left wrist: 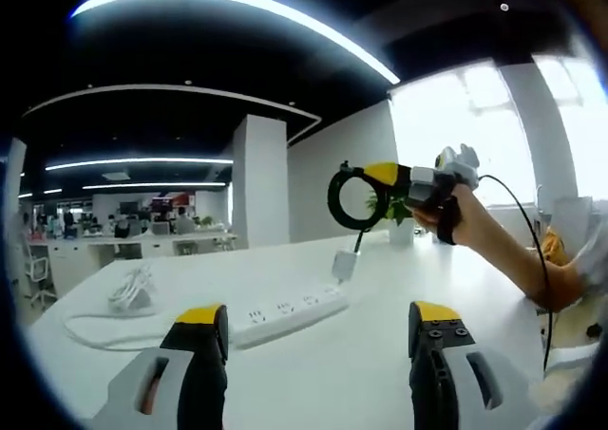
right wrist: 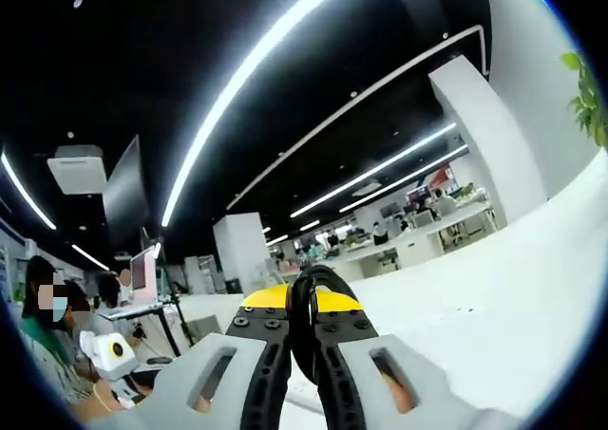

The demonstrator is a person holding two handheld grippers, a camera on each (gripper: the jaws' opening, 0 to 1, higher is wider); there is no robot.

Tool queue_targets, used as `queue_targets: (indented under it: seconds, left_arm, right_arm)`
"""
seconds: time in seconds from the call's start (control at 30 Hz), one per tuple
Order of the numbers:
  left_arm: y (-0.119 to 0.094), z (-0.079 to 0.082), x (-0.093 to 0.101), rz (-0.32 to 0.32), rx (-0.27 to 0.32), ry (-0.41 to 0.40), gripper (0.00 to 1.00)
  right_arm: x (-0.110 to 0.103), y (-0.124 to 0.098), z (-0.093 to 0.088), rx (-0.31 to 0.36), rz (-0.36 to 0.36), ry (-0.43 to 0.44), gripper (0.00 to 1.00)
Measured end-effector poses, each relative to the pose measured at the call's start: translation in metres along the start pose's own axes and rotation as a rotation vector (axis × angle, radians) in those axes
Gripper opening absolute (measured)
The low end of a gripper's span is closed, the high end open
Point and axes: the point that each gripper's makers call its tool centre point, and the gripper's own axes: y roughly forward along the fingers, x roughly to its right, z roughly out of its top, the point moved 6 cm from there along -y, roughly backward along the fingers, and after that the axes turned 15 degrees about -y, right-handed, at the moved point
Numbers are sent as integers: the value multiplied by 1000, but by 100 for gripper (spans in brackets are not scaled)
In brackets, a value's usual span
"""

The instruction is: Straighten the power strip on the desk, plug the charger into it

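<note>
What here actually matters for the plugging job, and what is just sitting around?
For the job:
power strip
white charger dangling above it
black cable loop pinched in the right gripper
left gripper, open

Just there:
coiled white cord (maybe the strip's own)
potted plant
far office desks

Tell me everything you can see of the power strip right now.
The power strip is a long white bar, plastic by the look, lying flat on the white desk with its sockets facing up. It runs aslant in the left gripper view, just beyond the open left gripper. A white cord trails from its near end toward a loose coil. A white charger stands at its far end; whether it is seated, I cannot tell.
</note>
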Motion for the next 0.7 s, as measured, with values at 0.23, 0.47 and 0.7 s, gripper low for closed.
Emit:
queue_targets:
  seconds: [0.23, 0.47, 0.7]
  left_arm:
    - [11, 8, 7, -34, 12, 63, 79]
    - [24, 13, 11, -61, 20, 102, 79]
    - [41, 14, 10, -74, 7, 100, 80]
  right_arm:
    - [-4, 1, 0, 0, 12, -5, 5]
    - [-11, -3, 2, 9, 20, -12, 5]
    - [-10, -3, 5, 26, 30, 8, 5]
